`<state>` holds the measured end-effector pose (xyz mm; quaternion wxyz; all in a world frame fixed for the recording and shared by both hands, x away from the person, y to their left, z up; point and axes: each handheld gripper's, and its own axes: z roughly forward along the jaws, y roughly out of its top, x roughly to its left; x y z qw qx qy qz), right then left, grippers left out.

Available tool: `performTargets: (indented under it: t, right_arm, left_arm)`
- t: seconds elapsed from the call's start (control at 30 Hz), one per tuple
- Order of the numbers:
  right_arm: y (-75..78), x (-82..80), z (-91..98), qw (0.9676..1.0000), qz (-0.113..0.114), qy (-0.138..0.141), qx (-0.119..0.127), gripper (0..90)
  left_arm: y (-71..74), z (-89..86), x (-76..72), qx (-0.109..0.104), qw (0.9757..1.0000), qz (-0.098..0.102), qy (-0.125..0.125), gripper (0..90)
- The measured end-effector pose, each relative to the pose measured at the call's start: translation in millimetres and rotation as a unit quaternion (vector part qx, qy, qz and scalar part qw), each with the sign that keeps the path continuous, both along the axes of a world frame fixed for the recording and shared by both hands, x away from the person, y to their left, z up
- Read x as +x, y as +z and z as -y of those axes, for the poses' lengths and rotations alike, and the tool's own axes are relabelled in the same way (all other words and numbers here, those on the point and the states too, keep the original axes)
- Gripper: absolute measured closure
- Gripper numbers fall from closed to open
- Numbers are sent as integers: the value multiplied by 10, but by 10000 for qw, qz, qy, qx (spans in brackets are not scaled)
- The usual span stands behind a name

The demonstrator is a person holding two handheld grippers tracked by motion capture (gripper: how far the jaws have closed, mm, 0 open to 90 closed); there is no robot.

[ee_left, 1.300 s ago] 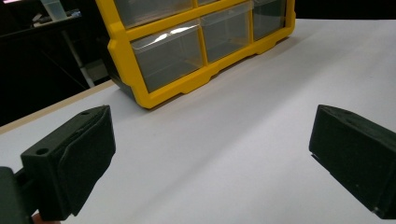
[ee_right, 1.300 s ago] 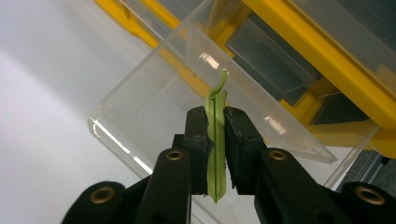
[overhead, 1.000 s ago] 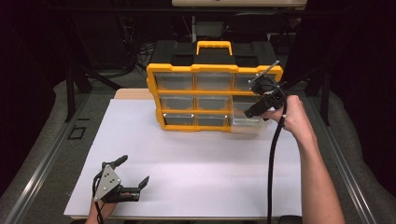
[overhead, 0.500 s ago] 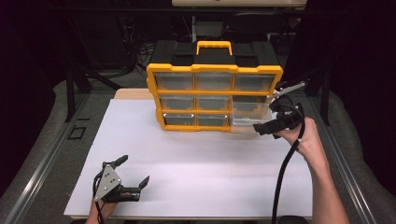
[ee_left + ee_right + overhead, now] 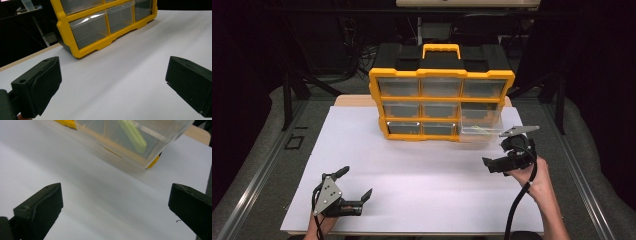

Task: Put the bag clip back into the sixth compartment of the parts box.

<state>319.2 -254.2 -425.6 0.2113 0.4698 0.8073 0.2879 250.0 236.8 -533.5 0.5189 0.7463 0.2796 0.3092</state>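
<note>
Your right gripper point(image 5: 498, 152) has drawn back from the yellow organizer point(image 5: 442, 105), jaws wide and empty, leaving its lower-right clear drawer point(image 5: 479, 131) pulled out with green sticks point(image 5: 132, 135) inside, so reach in next, while your left gripper point(image 5: 354, 187) waits wide.

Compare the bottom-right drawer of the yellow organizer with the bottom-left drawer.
The bottom-right drawer is pulled out over the white table; the bottom-left drawer sits flush in the yellow organizer. The bottom-right drawer holds yellow-green sticks; what the bottom-left drawer holds cannot be told. Both are clear plastic, in the same row.
</note>
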Motion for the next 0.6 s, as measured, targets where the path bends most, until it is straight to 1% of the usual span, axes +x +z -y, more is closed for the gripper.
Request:
performTargets:
  t: [0.1,0.13,0.2,0.33,0.4,0.43,0.47,0.5,0.53,0.6]
  right_arm:
    - [-142,-43,-10,10000,-53,-26,77,0]
    - [-186,-53,-6,10000,-31,-17,69,0]
    - [-275,-80,-11,9998,-72,-39,157,0]
    - [-425,-124,-8,9996,-46,-54,289,0]
    - [-490,-142,-14,9996,-49,-67,285,0]
    - [-513,-147,-14,9997,-49,-46,221,0]
    - [-533,-161,-14,9997,-65,-59,240,0]
    - [-556,-178,-5,9995,9,-61,321,0]
    - [-574,-200,0,9993,27,-56,377,0]
    - [-618,-246,19,9993,151,-14,350,0]
  left_arm:
    - [-1,4,0,4,10000,1,-17,3]
    - [0,4,-1,11,10000,-2,-13,3]
    - [-1,0,1,3,10000,-1,-7,3]
    - [-1,-5,3,23,10000,1,6,3]
    - [-2,-4,4,24,10000,-8,9,3]
    - [-2,-3,4,20,10000,-15,4,3]
    - [-1,-2,5,32,10000,-9,1,3]
    - [0,-1,5,36,10000,-7,-7,3]
    - [1,1,4,30,10000,-5,-12,3]
    - [1,6,5,41,10000,-8,-25,3]
